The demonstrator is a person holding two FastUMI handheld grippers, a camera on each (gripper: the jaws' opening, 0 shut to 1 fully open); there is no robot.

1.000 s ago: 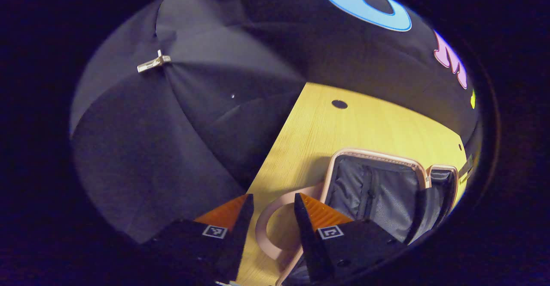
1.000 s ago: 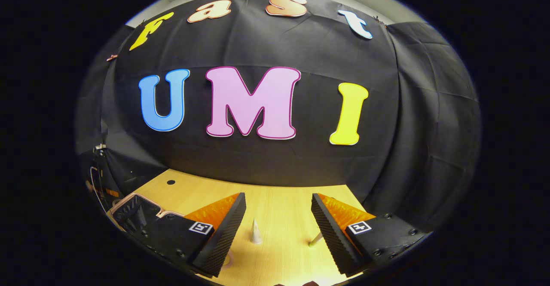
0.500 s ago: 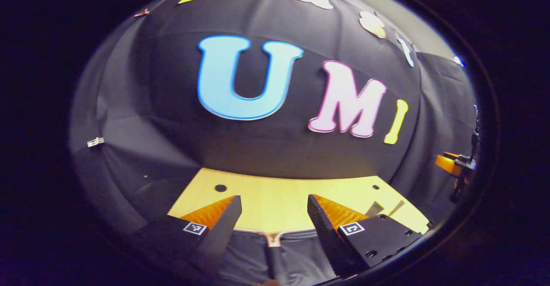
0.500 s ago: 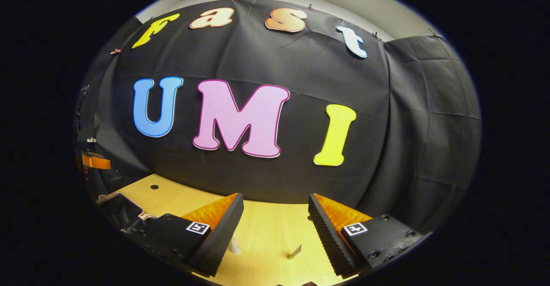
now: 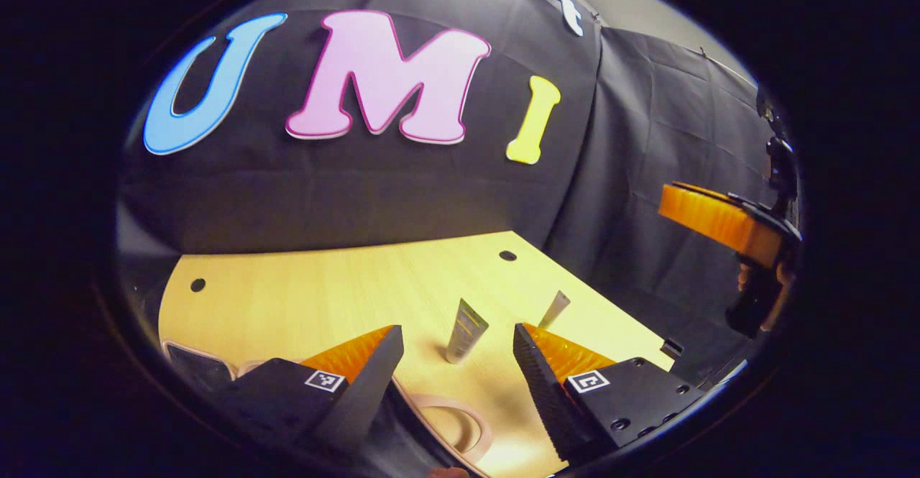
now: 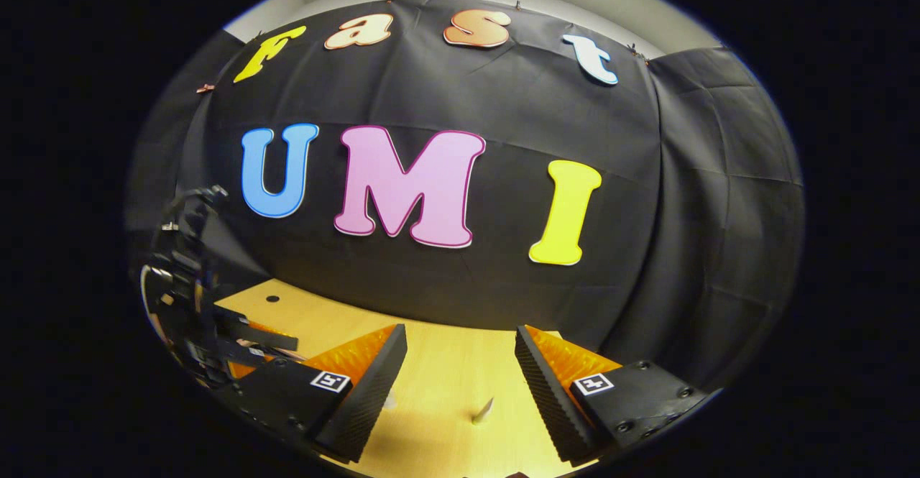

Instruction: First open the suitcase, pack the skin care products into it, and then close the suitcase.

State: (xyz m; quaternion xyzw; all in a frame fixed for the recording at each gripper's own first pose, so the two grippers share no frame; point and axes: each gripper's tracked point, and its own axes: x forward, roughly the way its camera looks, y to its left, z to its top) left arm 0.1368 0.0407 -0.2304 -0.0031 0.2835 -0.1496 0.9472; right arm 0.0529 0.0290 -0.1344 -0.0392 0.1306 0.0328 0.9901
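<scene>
Across the left gripper view, you are holding the left gripper (image 5: 458, 348) with its jaws spread wide and nothing between them. Item one: a skin care tube (image 5: 466, 331) is standing upright on the table (image 5: 302, 298), framed between your fingers but well ahead of them. Item two: a second, slimmer tube (image 5: 554, 309) is leaning just beyond it, to the right. Item three: the suitcase (image 5: 449, 428), of which you are seeing little more than a pink loop handle and a dark edge beneath your fingers. A second ago this camera was looking straight into the open lined case; you are now swinging away from it toward the tubes, so opening reads as done and packing as the step beginning. At the far right edge, the right gripper (image 5: 726, 223) is hanging high, partly cut off, a hand just visible below it.

Across the right gripper view, you are keeping the right gripper (image 6: 460, 363) spread wide as well, holding nothing. One tube's tip (image 6: 481, 411) is peeking up between the fingers; another is mostly hidden behind the left finger. The left gripper (image 6: 208, 320) is sitting at the left margin, dark and hard to make out, covering the spot where the case was showing earlier.
</scene>
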